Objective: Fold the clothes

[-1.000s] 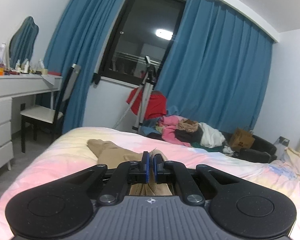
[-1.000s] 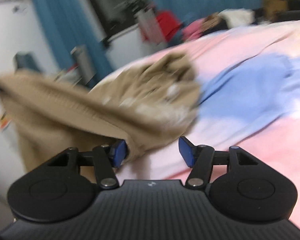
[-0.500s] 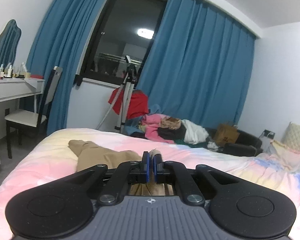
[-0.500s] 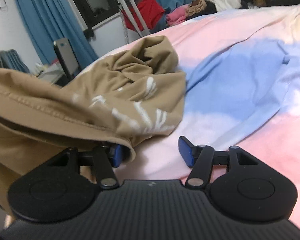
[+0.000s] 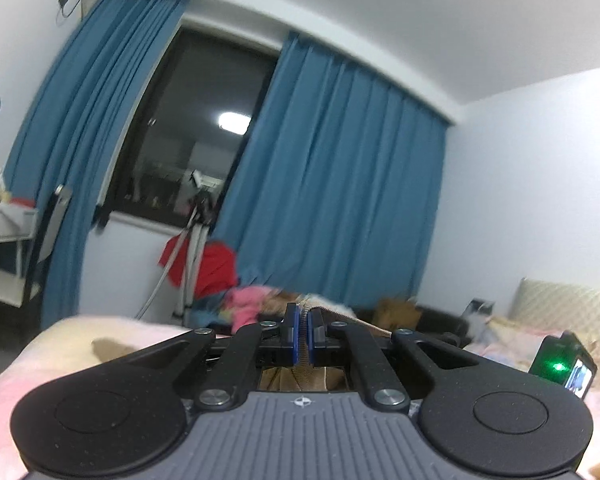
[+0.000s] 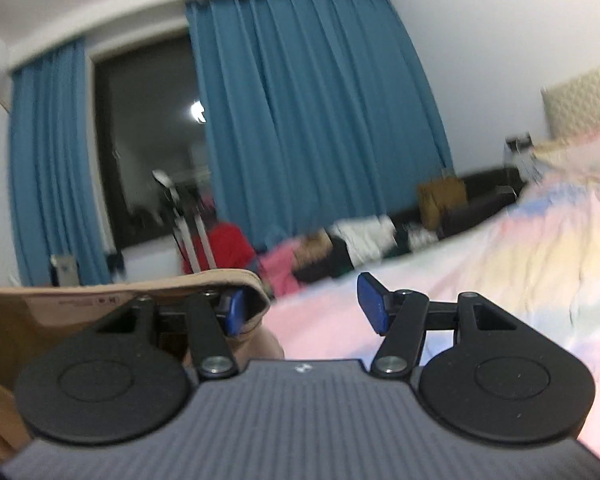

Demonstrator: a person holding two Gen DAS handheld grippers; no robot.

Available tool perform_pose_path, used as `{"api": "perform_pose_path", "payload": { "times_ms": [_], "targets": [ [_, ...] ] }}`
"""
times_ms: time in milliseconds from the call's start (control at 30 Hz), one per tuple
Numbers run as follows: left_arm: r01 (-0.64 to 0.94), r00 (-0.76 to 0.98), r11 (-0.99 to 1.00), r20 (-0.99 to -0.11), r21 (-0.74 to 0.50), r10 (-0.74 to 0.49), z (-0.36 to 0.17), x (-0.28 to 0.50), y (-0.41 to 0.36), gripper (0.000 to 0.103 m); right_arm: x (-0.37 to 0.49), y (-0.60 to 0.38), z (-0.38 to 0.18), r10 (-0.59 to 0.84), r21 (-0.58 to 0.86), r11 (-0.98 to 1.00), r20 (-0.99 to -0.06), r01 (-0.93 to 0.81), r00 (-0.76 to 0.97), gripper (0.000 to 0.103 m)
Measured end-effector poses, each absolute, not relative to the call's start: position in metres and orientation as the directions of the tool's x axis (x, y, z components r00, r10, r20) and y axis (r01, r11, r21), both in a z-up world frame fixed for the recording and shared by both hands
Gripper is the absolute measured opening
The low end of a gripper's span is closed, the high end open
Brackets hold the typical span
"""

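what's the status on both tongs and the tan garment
Left tongs shut on tan garment. Right tongs open, garment draped over its left finger. Nothing in the way over the bed.

The left gripper (image 5: 303, 334) points a bit upward. Its two blue fingers (image 5: 294, 334) are pressed close together, and a thin bit of tan cloth (image 5: 300, 376) is pinched between them. The right gripper (image 6: 302, 304) also tips upward. Its jaws stand wide apart with nothing between them. The tan cloth drapes over its left blue finger (image 6: 234, 312), and its right finger (image 6: 372, 304) is bare.
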State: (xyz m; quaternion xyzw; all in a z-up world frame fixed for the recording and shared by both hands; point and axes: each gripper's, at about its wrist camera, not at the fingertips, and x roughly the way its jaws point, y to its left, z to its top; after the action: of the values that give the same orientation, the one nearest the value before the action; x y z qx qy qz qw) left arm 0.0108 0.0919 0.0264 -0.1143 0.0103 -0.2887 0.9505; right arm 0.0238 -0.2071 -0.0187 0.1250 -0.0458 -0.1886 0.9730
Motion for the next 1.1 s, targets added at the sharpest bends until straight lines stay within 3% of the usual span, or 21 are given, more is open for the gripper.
{"api": "perform_pose_path", "payload": {
  "times_ms": [67,167,367,567,767,967,1033,1067,1100],
  "targets": [
    [0.553,0.829,0.8,0.056,-0.231,-0.557,0.029,0.009,0.097,0.004,0.014,-0.21,-0.008,-0.334,0.228,0.924,0.092,0.307,0.938,0.06],
    [0.542,0.832,0.801,0.032,-0.256,-0.553,0.029,0.014,0.1,0.004,0.017,-0.221,-0.003,-0.245,0.211,0.951,0.055,0.228,0.968,0.06],
    [0.504,0.846,0.831,-0.059,-0.235,-0.53,0.021,0.026,0.092,0.004,0.055,-0.246,-0.016,-0.044,0.328,0.938,-0.196,0.108,0.98,0.058],
    [0.488,0.855,0.843,-0.069,-0.225,-0.514,0.02,0.031,0.092,0.004,0.058,-0.221,-0.019,0.071,0.189,0.982,-0.313,-0.011,0.947,0.058],
    [0.451,0.874,0.86,-0.075,-0.24,-0.48,0.022,0.036,0.1,0.004,0.057,-0.183,-0.021,0.08,-0.089,0.987,-0.453,-0.134,0.888,0.057],
    [0.449,0.875,0.865,-0.085,-0.223,-0.477,0.023,0.035,0.1,0.004,0.05,-0.179,-0.025,0.06,-0.13,0.983,-0.432,-0.128,0.9,0.057],
    [0.456,0.871,0.866,-0.096,-0.206,-0.482,0.023,0.035,0.097,0.005,0.054,-0.182,-0.028,0.053,-0.108,0.988,-0.424,-0.109,0.904,0.041],
    [0.458,0.868,0.866,-0.109,-0.201,-0.484,0.022,0.037,0.095,0.005,0.056,-0.183,-0.029,0.05,-0.097,0.99,-0.421,-0.1,0.906,0.015],
    [0.455,0.867,0.869,-0.126,-0.196,-0.483,0.02,0.038,0.093,0.005,0.058,-0.184,-0.031,0.046,-0.086,0.992,-0.417,-0.09,0.908,0.011]
  ]
}}
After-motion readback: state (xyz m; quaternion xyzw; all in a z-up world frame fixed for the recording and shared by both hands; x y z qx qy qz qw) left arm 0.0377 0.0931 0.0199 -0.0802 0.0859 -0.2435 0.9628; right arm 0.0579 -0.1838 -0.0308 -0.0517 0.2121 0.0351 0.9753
